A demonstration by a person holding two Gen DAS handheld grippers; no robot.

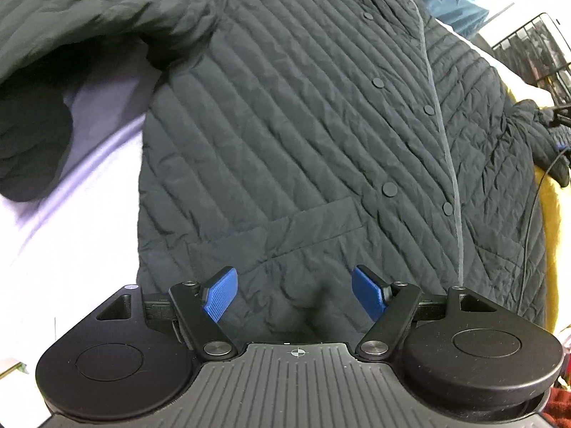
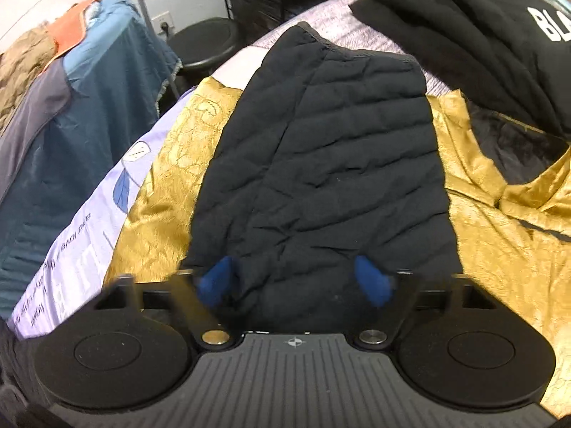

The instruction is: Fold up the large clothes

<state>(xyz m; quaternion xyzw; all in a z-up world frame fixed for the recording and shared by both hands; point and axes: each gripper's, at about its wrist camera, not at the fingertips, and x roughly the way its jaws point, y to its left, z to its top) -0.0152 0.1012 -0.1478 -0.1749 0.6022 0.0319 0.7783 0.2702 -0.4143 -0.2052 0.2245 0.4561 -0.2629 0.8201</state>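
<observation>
A dark quilted jacket (image 1: 303, 135) lies flat, front up, with snap buttons down its placket. One sleeve (image 1: 53, 53) is folded over at the upper left. My left gripper (image 1: 294, 292) is open and empty, just above the jacket's bottom hem. In the right wrist view the jacket's other sleeve (image 2: 332, 164) stretches away from me over a gold garment, cuff at the far end. My right gripper (image 2: 296, 280) is open, its blue fingertips astride the near part of this sleeve, blurred.
A white and lilac sheet (image 1: 71, 221) covers the surface. A gold patterned garment (image 2: 499, 242) lies under the sleeve. Folded black clothes (image 2: 481, 35) sit at the far right. A blue garment (image 2: 89, 107) hangs at the left. A black stool (image 2: 203, 42) and wire rack (image 1: 535, 50) stand beyond.
</observation>
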